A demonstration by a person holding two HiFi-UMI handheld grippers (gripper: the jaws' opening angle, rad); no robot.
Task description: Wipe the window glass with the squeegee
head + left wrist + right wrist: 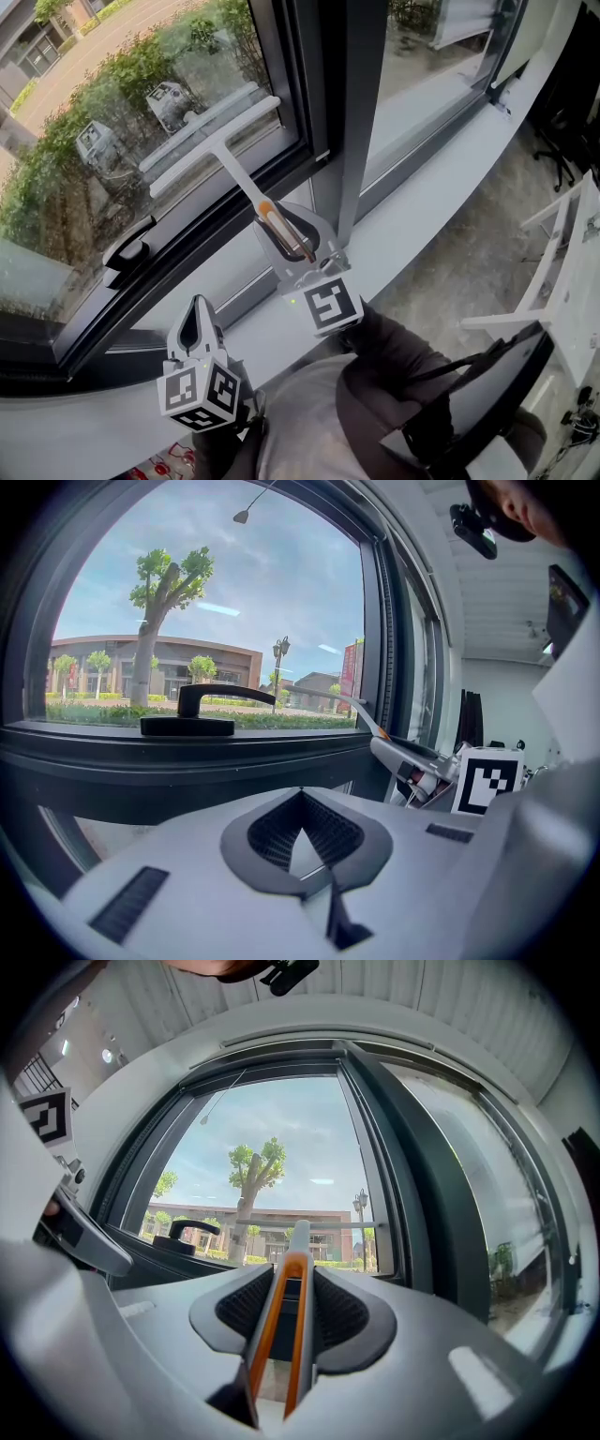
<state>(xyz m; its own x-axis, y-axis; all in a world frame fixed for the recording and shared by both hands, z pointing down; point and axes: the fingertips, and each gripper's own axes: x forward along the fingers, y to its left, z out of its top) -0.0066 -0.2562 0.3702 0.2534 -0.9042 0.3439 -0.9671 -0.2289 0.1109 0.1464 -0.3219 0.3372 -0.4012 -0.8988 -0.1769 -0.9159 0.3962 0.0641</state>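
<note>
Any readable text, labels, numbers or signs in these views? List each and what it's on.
No readable text in any view.
Cubes on left gripper and right gripper: square coded markers only, no letters.
Handle of squeegee: no print visible.
Bottom edge of head view, red-and-white item: too blurred to read.

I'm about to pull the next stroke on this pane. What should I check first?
1. Grip: right gripper shut on the orange-and-grey handle of the squeegee: ok.
2. Blade on the window glass: it lies on the pane, but full-length contact: cannot tell.
3. Left gripper shut, empty, held low and away from the blade: ok.
4. Black window handle lies below and left of the blade, apart from it: ok, though a stroke down to the left may meet it.
</note>
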